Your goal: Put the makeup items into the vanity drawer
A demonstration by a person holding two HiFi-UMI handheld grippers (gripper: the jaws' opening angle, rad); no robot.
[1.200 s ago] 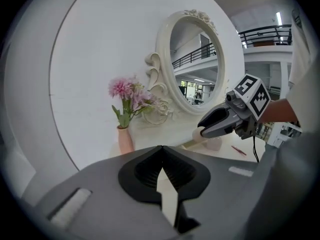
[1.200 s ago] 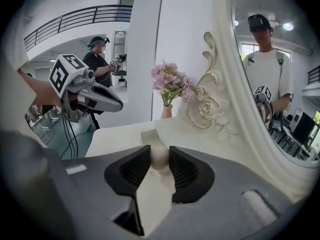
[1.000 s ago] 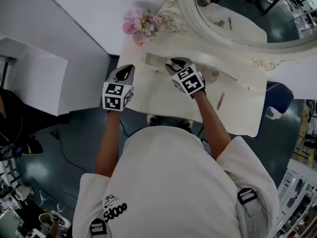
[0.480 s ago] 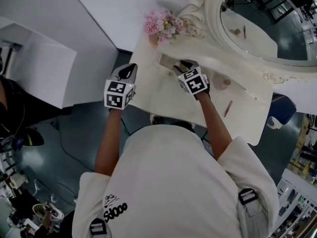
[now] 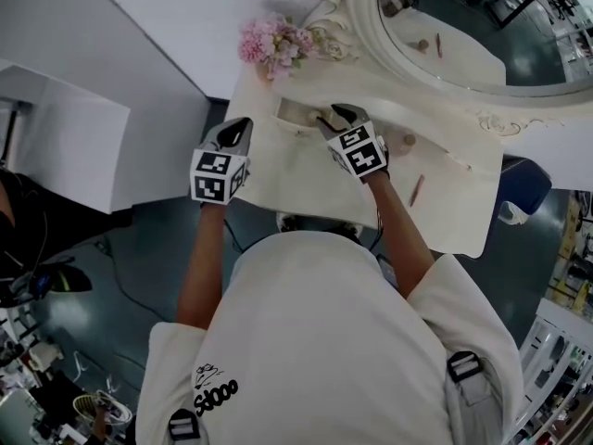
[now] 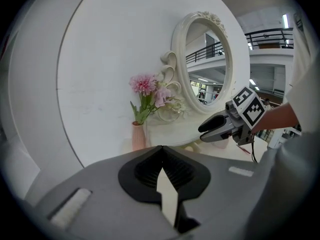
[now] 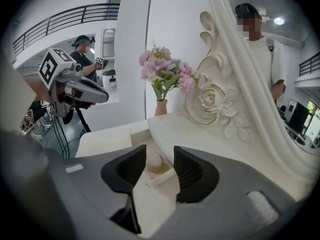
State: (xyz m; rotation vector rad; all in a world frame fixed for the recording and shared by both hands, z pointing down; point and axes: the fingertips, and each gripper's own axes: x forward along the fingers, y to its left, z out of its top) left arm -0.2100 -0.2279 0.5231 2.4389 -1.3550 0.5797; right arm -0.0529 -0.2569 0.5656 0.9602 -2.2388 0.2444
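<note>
The right gripper [image 7: 160,154] is held over the open cream drawer [image 5: 293,109] at the left end of the cream-white vanity table [image 5: 306,179]. Its jaws have just been opening and are now spread wide. A small pale rounded makeup item [image 7: 154,161] is seen between them, lying in the drawer, with neither pad pressed on it. Just in front of it a short cream stick-shaped piece [image 7: 161,176] is laid, its long axis running across the jaw gap and rising toward the right jaw.

The left gripper [image 6: 161,150] is held at the table's left edge, its jaws closed tip to tip on nothing.

A slim brown pencil [image 5: 417,190] is seen lying on the tabletop further right, its long axis pointed from the front edge toward the oval white-framed mirror [image 5: 361,35]. A small round tan item [image 5: 408,140] is seen near it.
</note>
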